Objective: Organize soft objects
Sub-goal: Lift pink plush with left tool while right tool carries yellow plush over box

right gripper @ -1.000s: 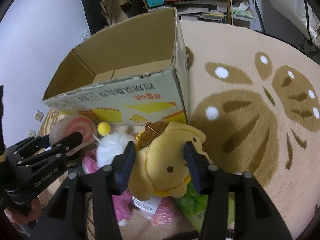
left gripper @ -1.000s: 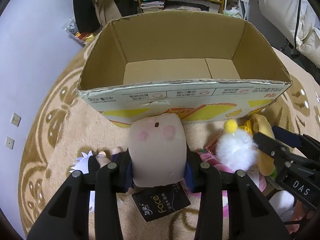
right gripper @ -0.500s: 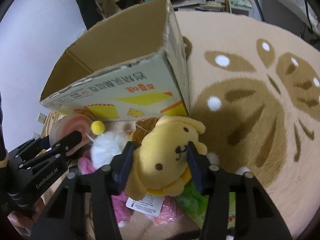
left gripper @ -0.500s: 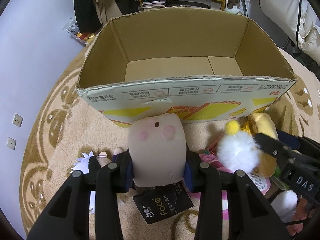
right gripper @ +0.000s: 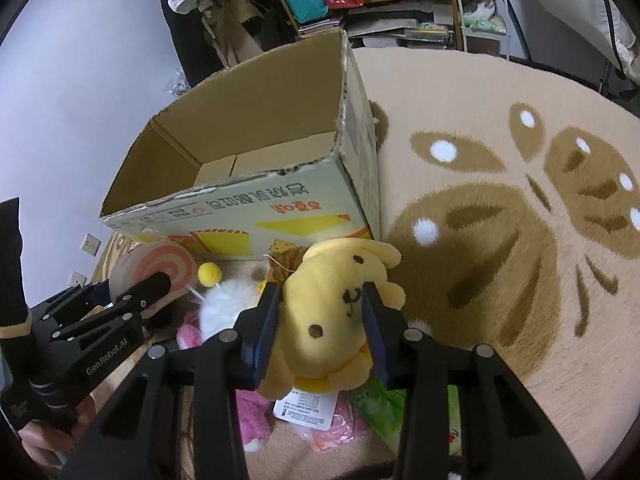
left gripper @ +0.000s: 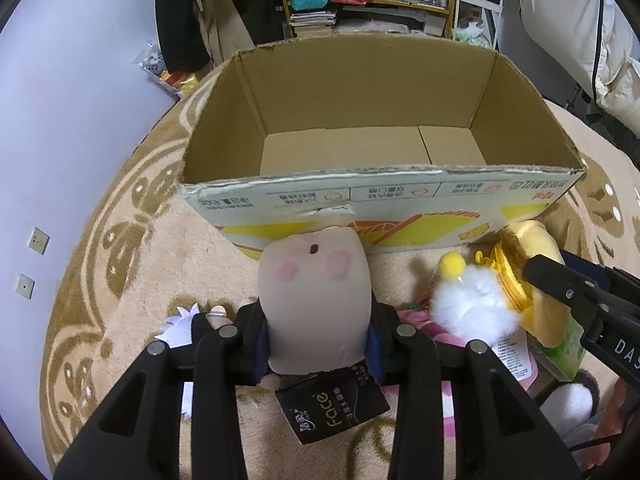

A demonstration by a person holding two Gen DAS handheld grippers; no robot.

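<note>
I've got both claws loaded just in front of the cardboard box [left gripper: 384, 196]: left claw [left gripper: 318, 338] clamps the pink roll plush [left gripper: 316, 300], right claw [right gripper: 320, 320], jaws just closing, squeezes the yellow dog plush [right gripper: 332, 316]. Next: lift over the box's near wall, drop inside.

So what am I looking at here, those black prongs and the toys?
No robot: a person holds a two-finger gripper in each hand, with a camera on each looking along its fingers. One picture is from the left gripper, clamped on a beige plush. The other is from the right gripper, whose jaws have just closed on a yellow dog plush. More soft toys lie on the rug before an empty cardboard box, likely their destination.
</note>
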